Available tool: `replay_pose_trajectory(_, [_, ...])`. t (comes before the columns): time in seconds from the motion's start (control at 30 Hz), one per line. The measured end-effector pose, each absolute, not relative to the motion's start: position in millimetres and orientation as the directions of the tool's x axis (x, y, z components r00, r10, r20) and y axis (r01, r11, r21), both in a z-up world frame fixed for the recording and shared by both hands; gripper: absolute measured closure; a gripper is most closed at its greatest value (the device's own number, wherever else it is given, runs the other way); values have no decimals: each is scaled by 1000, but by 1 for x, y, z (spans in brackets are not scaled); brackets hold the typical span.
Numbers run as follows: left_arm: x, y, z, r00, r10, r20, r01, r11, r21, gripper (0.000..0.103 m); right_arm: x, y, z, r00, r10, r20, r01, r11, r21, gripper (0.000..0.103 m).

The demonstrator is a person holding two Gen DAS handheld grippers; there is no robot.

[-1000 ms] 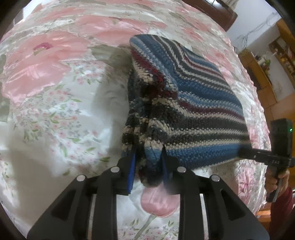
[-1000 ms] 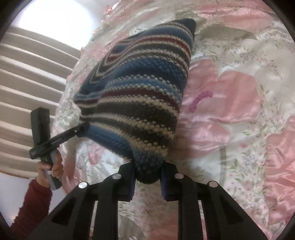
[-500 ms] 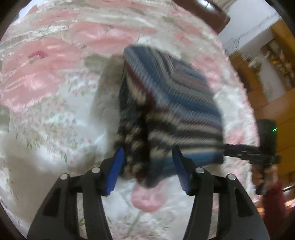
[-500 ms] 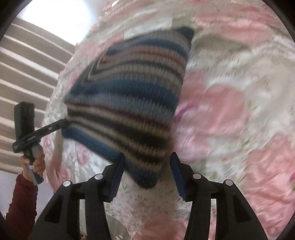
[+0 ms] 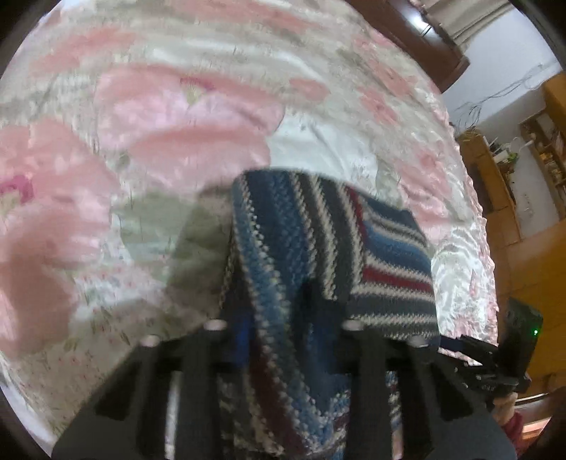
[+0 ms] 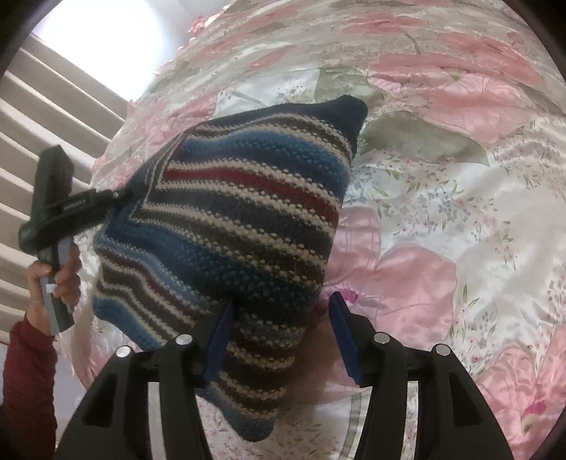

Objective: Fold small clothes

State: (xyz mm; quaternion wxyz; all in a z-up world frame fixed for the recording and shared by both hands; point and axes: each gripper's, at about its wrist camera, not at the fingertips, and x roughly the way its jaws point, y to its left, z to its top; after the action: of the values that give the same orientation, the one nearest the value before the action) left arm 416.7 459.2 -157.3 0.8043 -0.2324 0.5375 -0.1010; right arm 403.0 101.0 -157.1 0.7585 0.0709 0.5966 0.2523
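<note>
Striped knit garment (image 6: 244,226) lies diagonally across bedspread (image 6: 442,198).

Satin bedspread (image 6: 460,198) w/ big pink flowers & green leaves fills most of both views. Wooden shelving (image 5: 523,166) w/ small items at right edge of left-wrist view; dark headboard (image 5: 406,32) at top. Beige horizontal slats (image 6: 42,116) upper left of right-wrist view.

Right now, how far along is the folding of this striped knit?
Done: the striped knit looks doubled over, with stripes running two ways across overlapping layers above the floral bedspread. In hand: nothing is clamped. The right claw stands open around the near corner, and the left claw looks open too. Left: the bundle looks bulky and uneven, so probably another fold or flattening.
</note>
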Motion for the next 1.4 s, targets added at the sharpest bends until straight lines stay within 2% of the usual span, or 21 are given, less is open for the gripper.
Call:
replay_pose_trajectory(0.1, [409,461,-138,491,-417,-765,-25,871,-491,91,402,96,-160,161,487,-859,-291,855,430,45])
replay_pose_trajectory(0.23, [408,467,-166,432,-368,-823,-82,893,-442,91,400,98,-160,159,498,-853,-291,849,441,45])
replay_pose_trajectory(0.3, [407,466,-173,426,-372,-825,-82,892,-445,90,399,99,-158,162,484,-860,-299,855,425,45])
replay_pose_trajectory(0.37, [405,467,-167,433,-396,-810,-82,877,-473,85,398,100,-155,163,471,-867,-304,860,409,45])
replay_pose_trajectory(0.4, [404,468,-164,434,-412,-801,-81,868,-490,81,398,99,-153,163,467,-869,-307,861,405,45])
replay_pose_trajectory(0.43, [400,470,-159,439,-422,-793,-78,862,-501,67,397,98,-151,165,467,-869,-306,861,405,45])
replay_pose_trajectory(0.47, [395,472,-152,450,-437,-779,-72,852,-519,47,396,96,-147,169,472,-865,-304,860,409,45])
replay_pose_trajectory(0.53, [388,474,-146,451,-474,-756,-51,832,-552,21,394,93,-144,166,487,-858,-301,853,426,44])
replay_pose_trajectory(0.67, [374,480,-151,394,-528,-752,-54,804,-593,20,393,93,-141,162,503,-849,-298,845,444,39])
replay_pose_trajectory(0.8, [370,478,-167,339,-521,-783,-55,820,-569,20,396,98,-144,148,506,-850,-294,843,451,39])
replay_pose_trajectory(1.0, [376,455,-190,287,-584,-760,-17,790,-613,20,403,103,-155,125,528,-840,-267,833,484,35])
replay_pose_trajectory(1.17, [384,438,-205,265,-569,-779,-14,805,-593,16,407,105,-167,110,554,-825,-250,819,517,28])
replay_pose_trajectory(1.3, [387,431,-210,248,-582,-775,-13,798,-603,15,412,104,-183,76,609,-790,-208,784,585,23])
replay_pose_trajectory(1.4, [389,426,-215,226,-614,-756,-17,773,-634,11,416,108,-194,50,665,-745,-174,740,650,19])
